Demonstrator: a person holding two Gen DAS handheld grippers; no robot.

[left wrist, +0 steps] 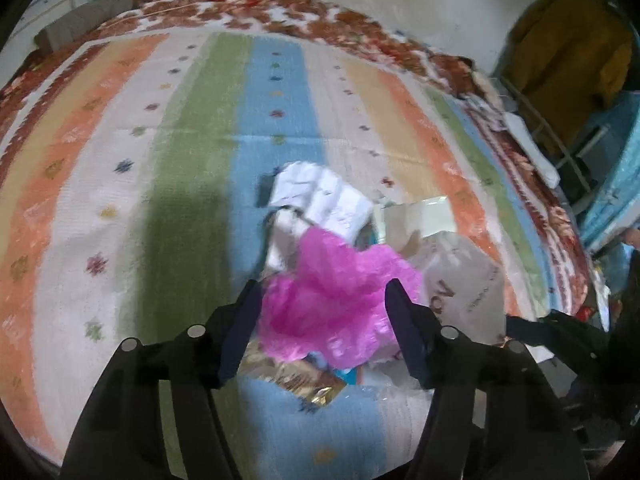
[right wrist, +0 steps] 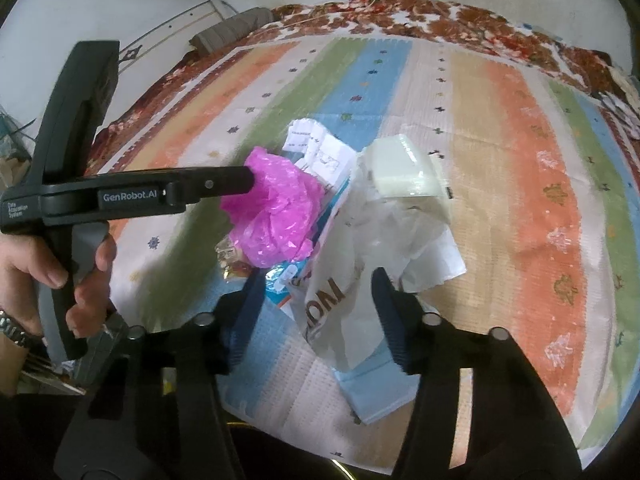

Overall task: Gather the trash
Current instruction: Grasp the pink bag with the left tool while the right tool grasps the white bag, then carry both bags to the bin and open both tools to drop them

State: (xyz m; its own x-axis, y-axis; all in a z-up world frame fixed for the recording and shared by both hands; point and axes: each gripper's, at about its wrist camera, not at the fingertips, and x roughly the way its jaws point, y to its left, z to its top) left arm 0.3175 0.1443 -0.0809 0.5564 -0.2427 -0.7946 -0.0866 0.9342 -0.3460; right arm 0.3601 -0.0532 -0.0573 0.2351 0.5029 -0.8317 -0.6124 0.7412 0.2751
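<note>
The left tool (left wrist: pixel 322 286) stands partly spread, its dark fingers either side of a crumpled pink plastic bag (left wrist: pixel 332 300); whether the pads press it I cannot tell. The right tool (right wrist: pixel 318 280) is also half spread, straddling a translucent white plastic bag (right wrist: pixel 340 304) with brown lettering. Both bags lie in a heap with creased printed paper (right wrist: pixel 320 152) on the bed's striped woven cover (right wrist: pixel 520 200).

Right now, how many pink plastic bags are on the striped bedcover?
1. The pink plastic bag lies crumpled on the trash pile on the striped bedcover, left of the white bag. Others may be hidden underneath.
</note>
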